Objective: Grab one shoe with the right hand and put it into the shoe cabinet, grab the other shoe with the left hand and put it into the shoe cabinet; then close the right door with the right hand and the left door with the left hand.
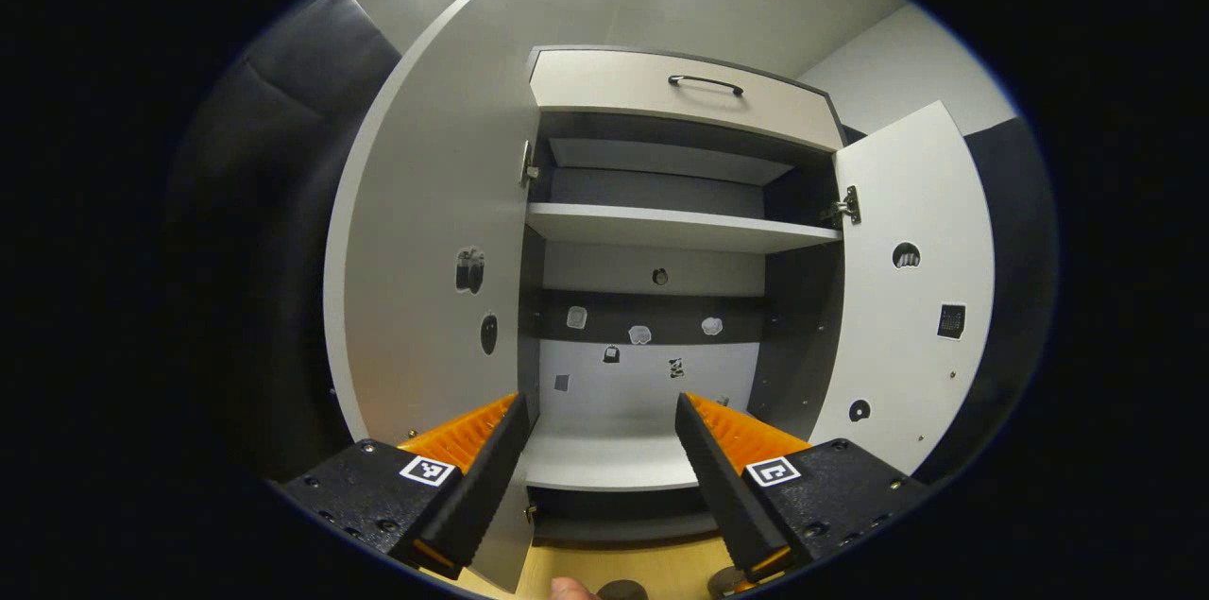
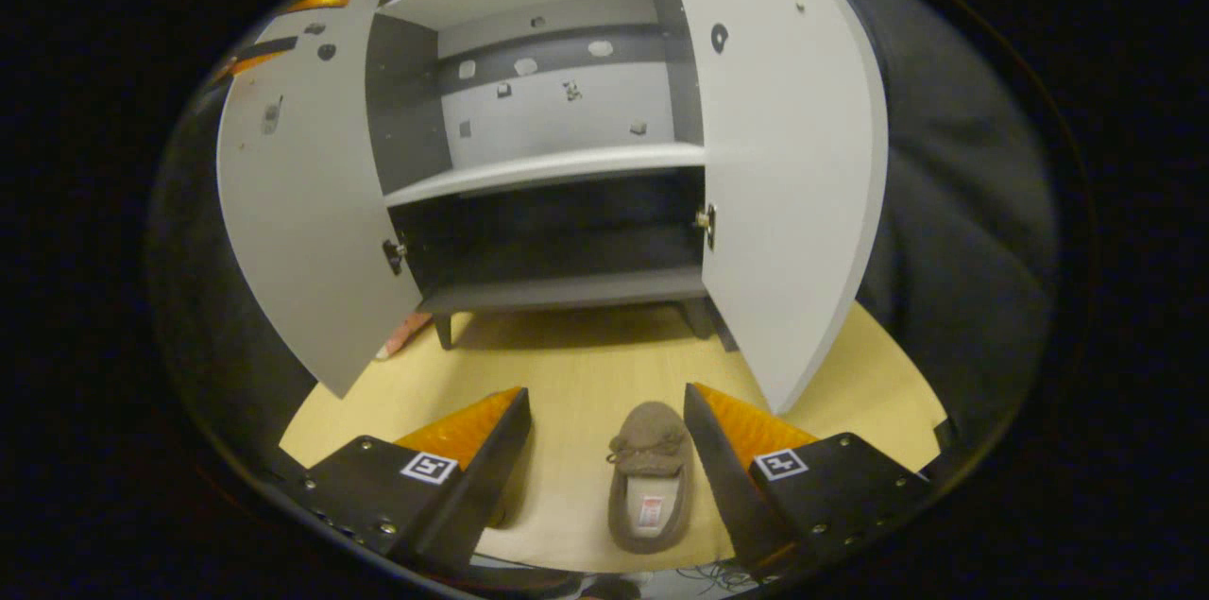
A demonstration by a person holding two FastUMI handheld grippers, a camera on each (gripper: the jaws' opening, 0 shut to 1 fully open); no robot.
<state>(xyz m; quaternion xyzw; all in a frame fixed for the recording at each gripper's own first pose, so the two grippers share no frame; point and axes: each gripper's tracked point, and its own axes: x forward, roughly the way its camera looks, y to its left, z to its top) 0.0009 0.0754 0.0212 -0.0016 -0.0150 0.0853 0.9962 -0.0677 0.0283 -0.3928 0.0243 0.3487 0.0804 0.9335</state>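
A brown slipper-type shoe (image 2: 649, 477) lies on the pale wood floor (image 2: 567, 364), toe towards the shoe cabinet (image 2: 548, 167). It sits low between the spread fingers of my right gripper (image 2: 605, 392), closer to the right-hand finger, and nothing touches it. The right gripper is open. In the left gripper view the cabinet (image 1: 661, 227) stands close ahead with both doors swung wide. My left gripper (image 1: 600, 402) is open and empty, level with the lower white shelf (image 1: 604, 463). A dark rounded thing (image 1: 623, 591) peeks at the bottom edge; I cannot tell what it is.
The left door (image 1: 425, 231) and right door (image 1: 916, 298) flank the opening, and a drawer with a handle (image 1: 680, 94) tops the cabinet. The right door's edge (image 2: 784, 156) reaches over the floor near the shoe. A small reddish object (image 2: 406, 331) lies under the left door (image 2: 293, 203).
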